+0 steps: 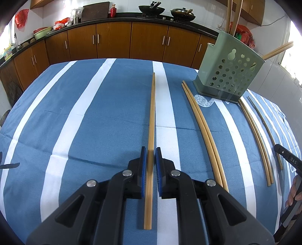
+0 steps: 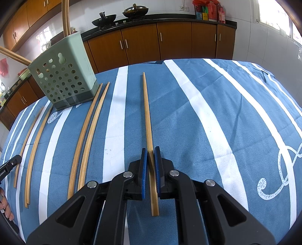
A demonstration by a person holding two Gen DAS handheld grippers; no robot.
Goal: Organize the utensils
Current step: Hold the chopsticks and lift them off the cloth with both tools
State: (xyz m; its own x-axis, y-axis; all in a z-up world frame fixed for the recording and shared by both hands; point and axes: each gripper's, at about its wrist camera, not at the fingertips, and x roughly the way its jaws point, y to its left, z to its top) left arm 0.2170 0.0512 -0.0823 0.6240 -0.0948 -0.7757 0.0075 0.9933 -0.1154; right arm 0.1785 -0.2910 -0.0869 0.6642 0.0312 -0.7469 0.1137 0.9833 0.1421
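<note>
In the left wrist view my left gripper (image 1: 151,152) straddles a single bamboo chopstick (image 1: 152,105) lying on the striped cloth; the jaws stand slightly apart on either side of it, with small gaps. A pair of chopsticks (image 1: 200,120) lies to its right, and more chopsticks (image 1: 254,130) lie beyond. The green perforated utensil holder (image 1: 228,71) stands at the far right, with chopsticks in it. In the right wrist view my right gripper (image 2: 150,153) is closed around another single chopstick (image 2: 147,113). The holder (image 2: 64,75) stands at the far left there, with two chopstick pairs (image 2: 90,130) (image 2: 35,139) beside it.
The table carries a blue cloth with white stripes (image 1: 79,116). Wooden kitchen cabinets (image 1: 113,39) and a counter with woks (image 1: 151,8) run along the back. The other gripper's tip (image 1: 286,156) shows at the right edge.
</note>
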